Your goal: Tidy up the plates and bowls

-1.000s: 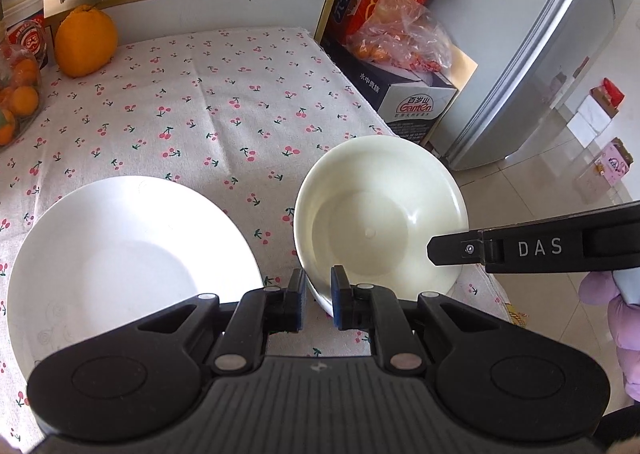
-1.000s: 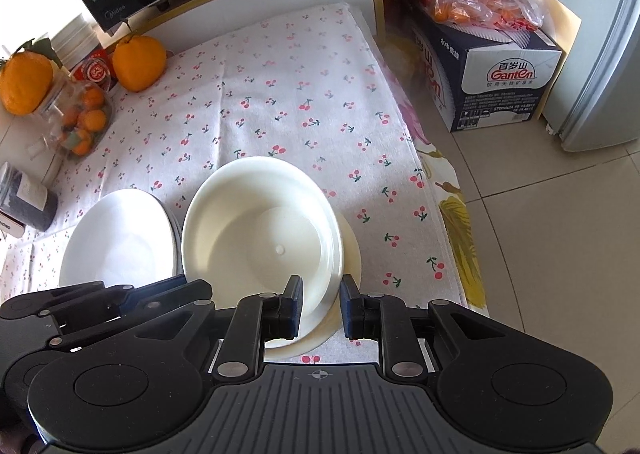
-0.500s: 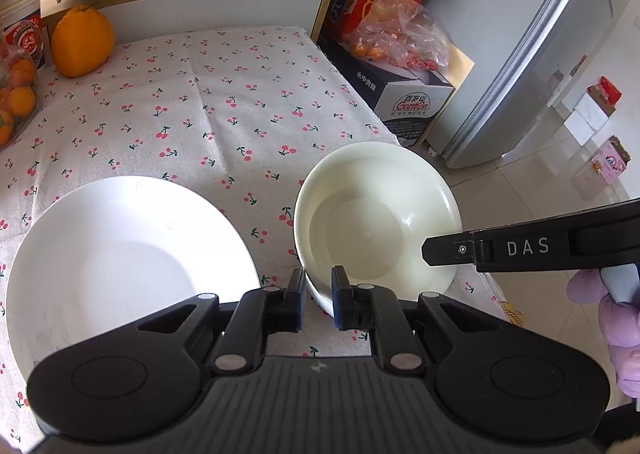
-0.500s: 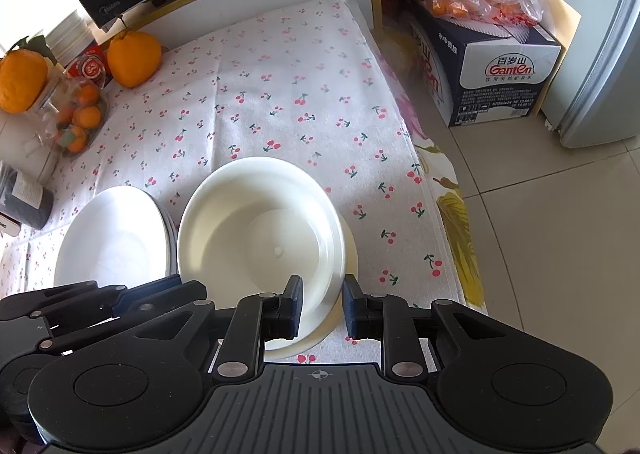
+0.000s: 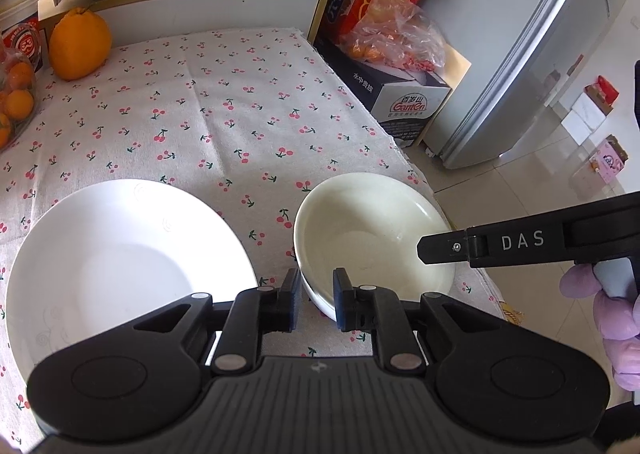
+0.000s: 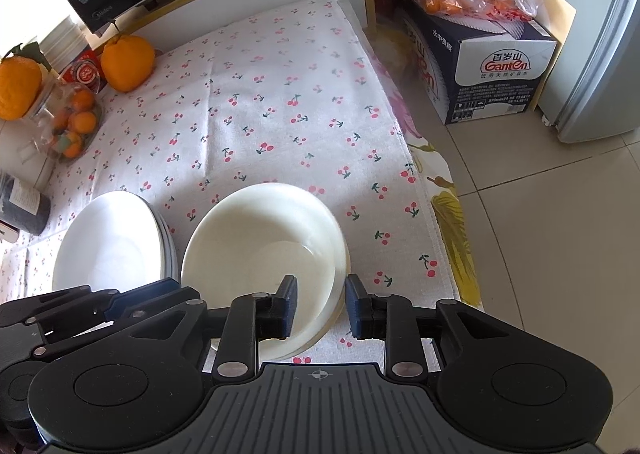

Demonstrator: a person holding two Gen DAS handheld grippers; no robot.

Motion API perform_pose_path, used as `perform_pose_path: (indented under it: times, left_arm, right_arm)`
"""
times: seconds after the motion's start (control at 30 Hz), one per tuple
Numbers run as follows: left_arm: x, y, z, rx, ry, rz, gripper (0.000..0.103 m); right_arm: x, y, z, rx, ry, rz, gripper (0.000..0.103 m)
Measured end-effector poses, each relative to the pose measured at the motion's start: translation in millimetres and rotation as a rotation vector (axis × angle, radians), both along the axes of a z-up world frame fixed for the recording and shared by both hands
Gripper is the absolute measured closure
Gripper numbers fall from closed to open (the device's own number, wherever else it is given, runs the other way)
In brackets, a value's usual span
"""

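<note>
The cherry-print surface point(image 6: 280, 102) carried stacked white plates point(image 6: 108, 246) beside the cream bowl point(image 6: 264, 250), nested in another bowl. Compared with earlier, both claws had just been opening: left claw point(image 5: 316, 300) and right claw point(image 6: 321, 306) straddled opposite bowl rims, released. Only the left view showed a gloved hand point(image 5: 612, 318).

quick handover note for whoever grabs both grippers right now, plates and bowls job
Left gripper: jaws have just been opening, now straddling the near rim of the cream bowl, pads off it.
Right gripper: jaws have just been opening, astride the bowl's rim on its side, not pressing.
The bowl sits nested on at least one more bowl, on the cherry tablecloth, beside the white plate stack.
Done: the bowl appears set down on its stack, plates piled.
Left: pull both grippers clear.
</note>
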State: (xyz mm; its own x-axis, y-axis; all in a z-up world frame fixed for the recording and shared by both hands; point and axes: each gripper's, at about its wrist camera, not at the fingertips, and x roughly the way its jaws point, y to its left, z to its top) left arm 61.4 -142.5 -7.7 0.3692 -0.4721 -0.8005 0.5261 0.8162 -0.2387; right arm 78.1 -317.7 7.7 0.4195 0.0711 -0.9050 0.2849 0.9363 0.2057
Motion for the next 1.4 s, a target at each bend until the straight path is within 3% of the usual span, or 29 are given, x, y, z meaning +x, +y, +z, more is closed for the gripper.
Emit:
perform_pose_path:
  times: [0.17,0.3,0.43,0.77,0.83,1.13,1.4]
  left_arm:
    - [-3,-2,2,0.012,-0.035,-0.022,0.079]
    - [-7,-4,4,0.028,-0.073,-0.05,0.071]
    - [-12,-6,5,0.046,-0.117,-0.084,0.061]
    - [-27,-3,10,0.039,-0.227,-0.189,0.014]
    - [-30,0,9,0.04,-0.251,-0.211,0.011]
    - [-44,2,-6,0.099,-0.362,-0.374,0.002]
    - [-51,-7,-17,0.126,-0.41,-0.456,0.002]
  right_arm:
    - [1,-1,-1,-0.002,-0.002,0.002,0.071]
    - [0,-2,2,-0.001,-0.023,0.0,0.055]
    - [-1,-4,4,0.001,-0.041,0.006,0.049]
    - [-12,-11,7,0.009,-0.148,0.031,0.026]
    - [-16,-12,8,-0.019,-0.181,0.049,0.021]
    - [-38,-16,1,-0.129,-0.317,0.131,0.016]
    - [-42,-12,-9,-0.155,-0.315,0.161,0.016]
